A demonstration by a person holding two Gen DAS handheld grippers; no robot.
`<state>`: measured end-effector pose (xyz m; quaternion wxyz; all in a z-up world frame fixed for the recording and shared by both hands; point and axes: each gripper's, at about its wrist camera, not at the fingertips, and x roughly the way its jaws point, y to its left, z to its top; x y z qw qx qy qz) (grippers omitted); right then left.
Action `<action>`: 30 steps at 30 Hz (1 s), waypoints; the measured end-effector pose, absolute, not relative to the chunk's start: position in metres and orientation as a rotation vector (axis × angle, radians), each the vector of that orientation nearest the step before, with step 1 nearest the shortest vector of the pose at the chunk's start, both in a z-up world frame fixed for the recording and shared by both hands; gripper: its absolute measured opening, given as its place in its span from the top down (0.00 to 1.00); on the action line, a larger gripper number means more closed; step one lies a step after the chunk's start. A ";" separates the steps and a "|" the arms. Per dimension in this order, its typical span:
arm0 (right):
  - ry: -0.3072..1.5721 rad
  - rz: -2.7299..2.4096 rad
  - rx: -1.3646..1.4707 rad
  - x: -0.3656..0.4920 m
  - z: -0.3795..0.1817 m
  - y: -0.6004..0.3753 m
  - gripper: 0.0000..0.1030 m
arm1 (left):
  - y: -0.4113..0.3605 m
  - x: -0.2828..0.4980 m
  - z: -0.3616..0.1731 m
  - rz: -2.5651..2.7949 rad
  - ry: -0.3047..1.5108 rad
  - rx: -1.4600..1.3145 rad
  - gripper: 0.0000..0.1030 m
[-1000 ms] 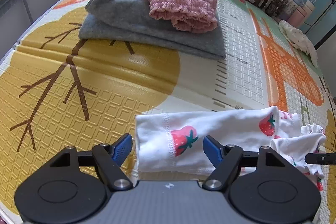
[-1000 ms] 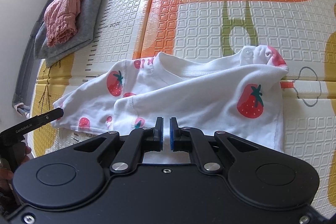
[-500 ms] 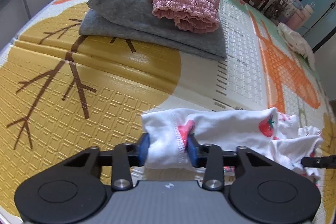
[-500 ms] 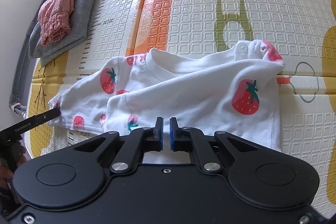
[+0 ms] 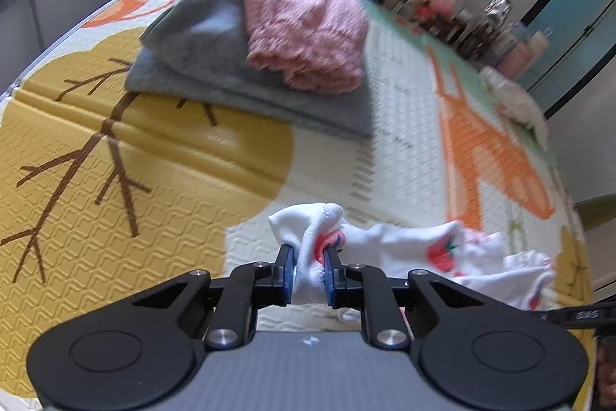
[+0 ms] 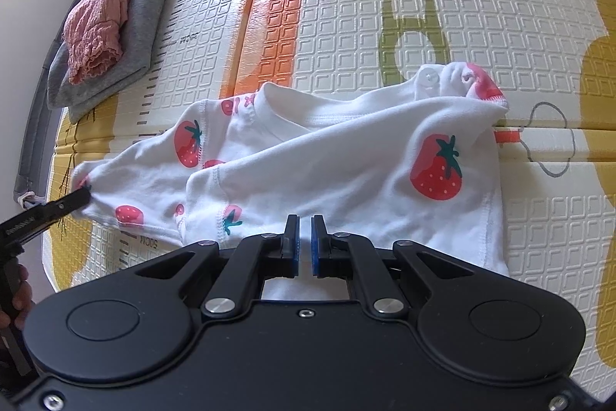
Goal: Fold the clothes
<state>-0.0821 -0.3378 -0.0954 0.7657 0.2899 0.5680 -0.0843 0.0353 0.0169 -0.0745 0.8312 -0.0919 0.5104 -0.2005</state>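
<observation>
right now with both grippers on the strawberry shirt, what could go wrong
1. The left gripper, whose jaws have just been closing, pinches only a bunched sleeve end of the strawberry shirt; a pull might slip it free.
2. The shirt lies crumpled with a sleeve folded over the body, so creases could get folded in.
3. The right gripper grips the hem edge thinly and may lose it when lifting.

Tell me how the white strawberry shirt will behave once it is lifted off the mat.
The strawberry shirt will probably hang limp: it already lies rumpled and bunches where the left gripper, whose jaws have just been closing, pinches it. It looks thin, so likely light. Held also by the right gripper, it should sag between the two.
</observation>
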 end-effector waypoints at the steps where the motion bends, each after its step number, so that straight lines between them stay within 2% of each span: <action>1: 1.231 -0.184 0.632 -0.083 -0.095 -0.339 0.94 | 0.016 0.034 -0.071 -0.435 1.074 -0.203 0.83; 14: 1.173 -0.237 0.675 -0.111 -0.081 -0.361 0.94 | -0.047 0.020 -0.025 -0.661 0.986 -0.233 0.83; 30: 1.081 -0.352 0.767 -0.166 -0.068 -0.406 0.94 | -0.147 0.001 -0.017 -0.877 1.003 -0.154 0.82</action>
